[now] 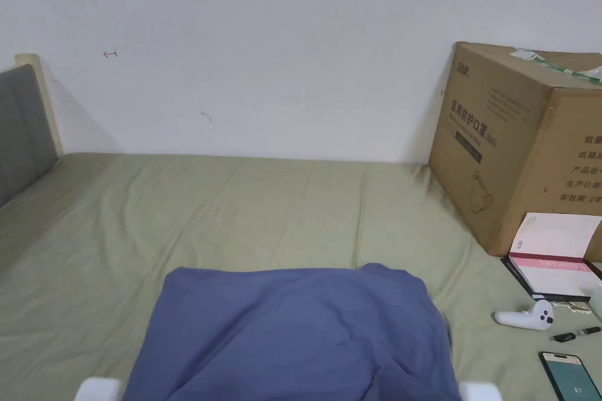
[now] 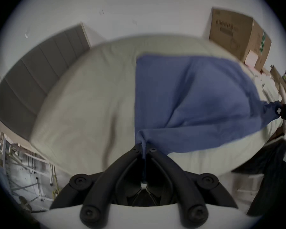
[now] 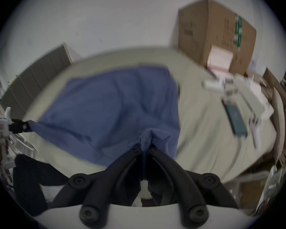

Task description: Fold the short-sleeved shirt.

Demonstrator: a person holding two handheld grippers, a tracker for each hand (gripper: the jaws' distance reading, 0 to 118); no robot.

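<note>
The soft, light blue short-sleeved shirt (image 1: 294,331) lies spread near the bed's (image 1: 235,208) front edge, each near corner pinched by the left hand-held gripper (image 2: 144,147) and right hand-held gripper (image 3: 144,147), sensible holds for limp cloth.

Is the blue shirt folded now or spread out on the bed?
Spread, not neatly folded: the shirt lies wide across the bed, and the left gripper and right gripper each pinch a near corner.

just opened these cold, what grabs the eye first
The blue shirt spread over the green bed sheet, near the bed's front edge. The left gripper and the right gripper each pinch a near corner. A big cardboard box stands at the far right.
</note>
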